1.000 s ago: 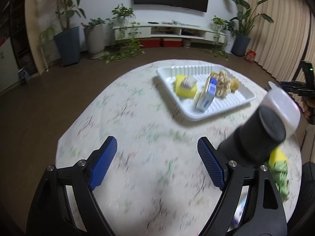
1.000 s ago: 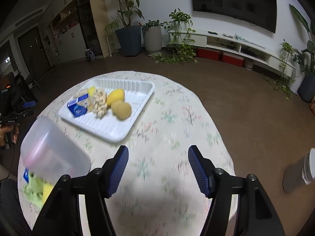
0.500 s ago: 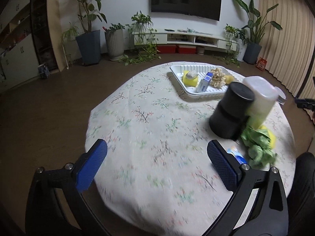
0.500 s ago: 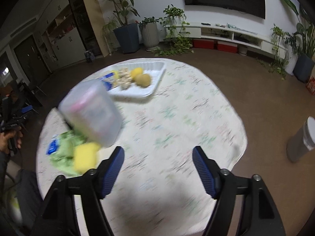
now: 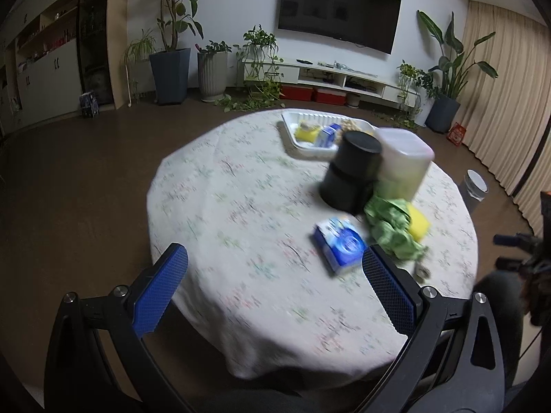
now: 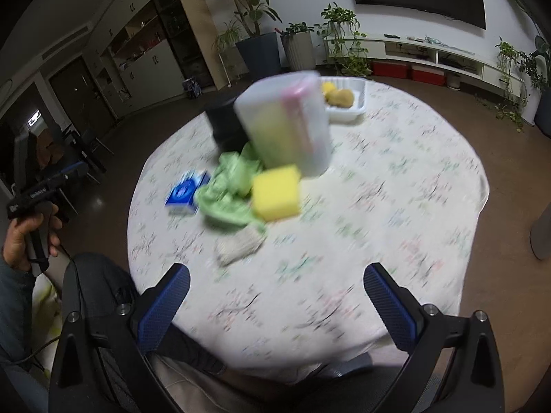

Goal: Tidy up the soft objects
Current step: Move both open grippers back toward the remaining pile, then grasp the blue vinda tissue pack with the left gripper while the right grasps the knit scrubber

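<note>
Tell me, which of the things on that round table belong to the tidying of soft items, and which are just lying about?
Part of the job:
- yellow sponge
- green cloth
- blue tissue pack
- whitish rag
- translucent container
- black container

Probably just lying about:
- white tray with food-like items
- houseplants
- television

Cluttered round table point(image 5: 241, 206), floral cloth point(image 6: 396, 189)

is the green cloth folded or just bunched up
Bunched up: the green cloth lies in a crumpled heap beside the yellow sponge, with no flat folds visible.
</note>
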